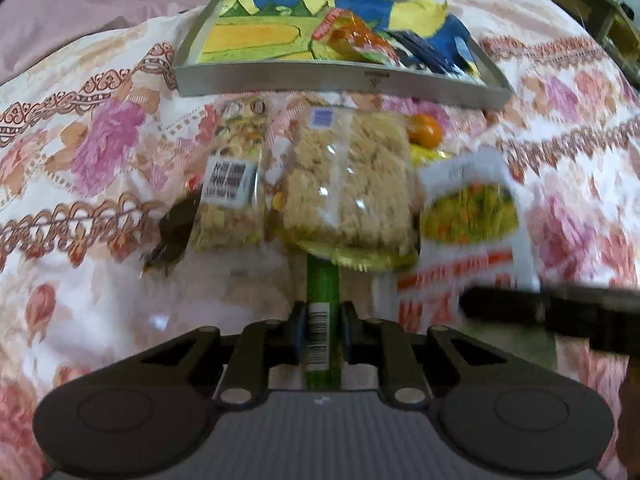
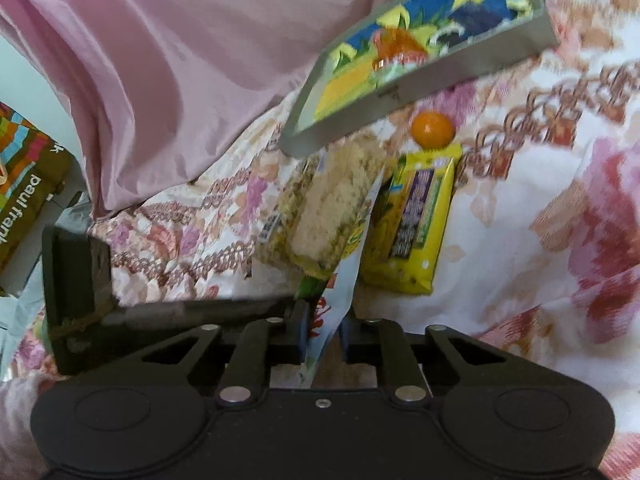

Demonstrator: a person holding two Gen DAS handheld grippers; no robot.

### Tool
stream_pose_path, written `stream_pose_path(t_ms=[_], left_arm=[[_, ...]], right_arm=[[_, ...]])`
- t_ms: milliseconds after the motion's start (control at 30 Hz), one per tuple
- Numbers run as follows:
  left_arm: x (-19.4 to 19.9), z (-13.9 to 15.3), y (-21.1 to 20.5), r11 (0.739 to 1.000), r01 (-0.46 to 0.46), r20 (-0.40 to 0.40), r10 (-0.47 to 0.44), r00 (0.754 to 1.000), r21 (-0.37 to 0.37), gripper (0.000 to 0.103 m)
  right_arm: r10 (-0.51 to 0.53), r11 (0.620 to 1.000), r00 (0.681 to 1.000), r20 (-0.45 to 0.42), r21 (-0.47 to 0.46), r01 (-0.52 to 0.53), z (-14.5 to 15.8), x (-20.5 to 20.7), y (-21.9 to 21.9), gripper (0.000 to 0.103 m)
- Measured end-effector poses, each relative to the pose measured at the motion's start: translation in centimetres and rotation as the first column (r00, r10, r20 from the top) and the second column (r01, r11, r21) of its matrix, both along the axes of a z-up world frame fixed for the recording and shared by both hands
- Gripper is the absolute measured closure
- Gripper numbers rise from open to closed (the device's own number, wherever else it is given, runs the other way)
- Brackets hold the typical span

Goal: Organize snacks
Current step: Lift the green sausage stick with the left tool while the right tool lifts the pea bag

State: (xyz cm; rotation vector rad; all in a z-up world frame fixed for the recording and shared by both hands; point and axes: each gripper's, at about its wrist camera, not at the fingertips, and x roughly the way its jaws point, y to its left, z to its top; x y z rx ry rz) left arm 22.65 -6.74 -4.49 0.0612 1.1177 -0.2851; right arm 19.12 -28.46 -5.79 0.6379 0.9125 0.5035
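While left gripper (image 1: 323, 334) clamps green packet (image 1: 322, 280), right gripper (image 2: 323, 330) pinches white pouch (image 2: 340, 280), seemingly

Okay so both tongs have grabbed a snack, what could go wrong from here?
1. The right tongs pinch only the thin edge of the white packet, so it could slip out or tear.
2. The left tongs hold the green packet whose far end lies under the clear noodle pack; lifting may drag that pack off the pile.
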Motion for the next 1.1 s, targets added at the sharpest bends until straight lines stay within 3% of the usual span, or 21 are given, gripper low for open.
stream_pose_path(t_ms=[100,267,500,900,1100], left_arm=[[-1.1,0.5,0.3,1.0,-0.015,-0.045,0.014,0.999,-0.016,0.085],[-2.0,1.0,0.9,0.994,-0.063,-0.109,0.052,0.993,-0.093,0.085],[-2.3,0.1,-0.2,0.998,-0.041,-0.072,0.038,0.997,-0.042,0.084],[-0.6,-0.5,-0.2,0.994,-0.08,-0.059,0.076,0.995,-0.072,0.083],[-0.7,-0.2,-0.5,0.996,-0.068,-0.053,0.065,0.996,-0.058,0.085]], right_arm=[[-0.026,0.999,1.0,0.011,-0.032,0.026,0.6,-0.5,-0.4,0.089],[-0.06,0.998,0.998,-0.02,-0.001,0.06,0.7,-1.5,-1.8,0.091],[-0.075,0.997,0.995,-0.061,0.032,0.077,0.4,-1.5,-2.8,0.09],[-0.03,0.998,0.996,-0.083,0.05,0.034,-0.6,-0.2,-1.5,0.081],[0.01,1.0,0.998,-0.057,0.008,-0.01,-0.3,-0.3,-0.5,0.087]])
